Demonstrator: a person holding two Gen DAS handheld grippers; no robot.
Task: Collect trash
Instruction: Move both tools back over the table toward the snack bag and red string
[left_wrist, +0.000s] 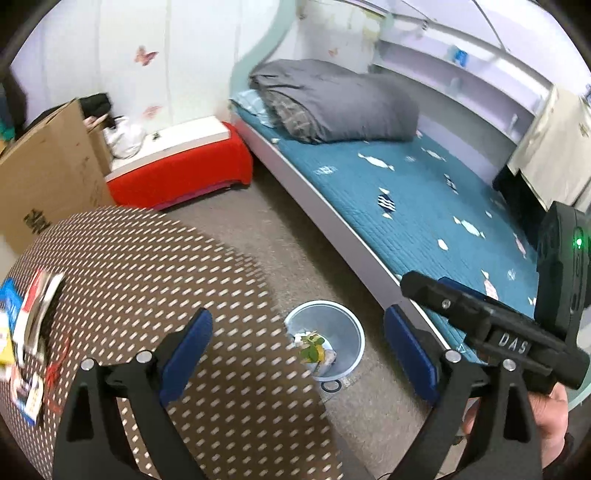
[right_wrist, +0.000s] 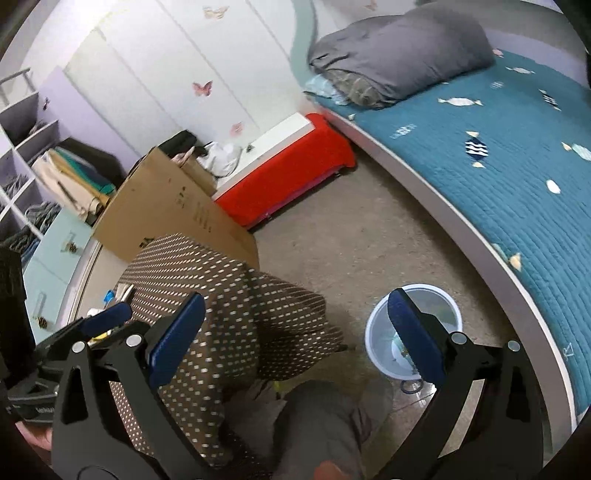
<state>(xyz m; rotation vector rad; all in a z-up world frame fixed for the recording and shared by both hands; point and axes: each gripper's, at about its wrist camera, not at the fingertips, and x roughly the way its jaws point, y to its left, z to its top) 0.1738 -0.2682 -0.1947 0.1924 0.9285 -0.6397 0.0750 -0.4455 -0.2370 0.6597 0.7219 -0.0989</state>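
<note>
A small pale-blue trash bin (left_wrist: 325, 339) stands on the floor beside the bed, with a wrapper and a green leafy scrap (left_wrist: 314, 349) inside. It also shows in the right wrist view (right_wrist: 415, 334). My left gripper (left_wrist: 297, 354) is open and empty, above the table edge and the bin. My right gripper (right_wrist: 295, 336) is open and empty, above the table edge; it also shows in the left wrist view (left_wrist: 491, 325) to the right of the bin. Several wrappers and packets (left_wrist: 26, 325) lie at the left of the round dotted table (left_wrist: 147, 280).
A bed with a teal quilt (left_wrist: 424, 199) and a grey duvet (left_wrist: 332, 103) runs along the right. A red storage box (left_wrist: 184, 166) and a cardboard box (left_wrist: 48, 166) stand at the back left. The person's knee (right_wrist: 317, 424) is below the right gripper.
</note>
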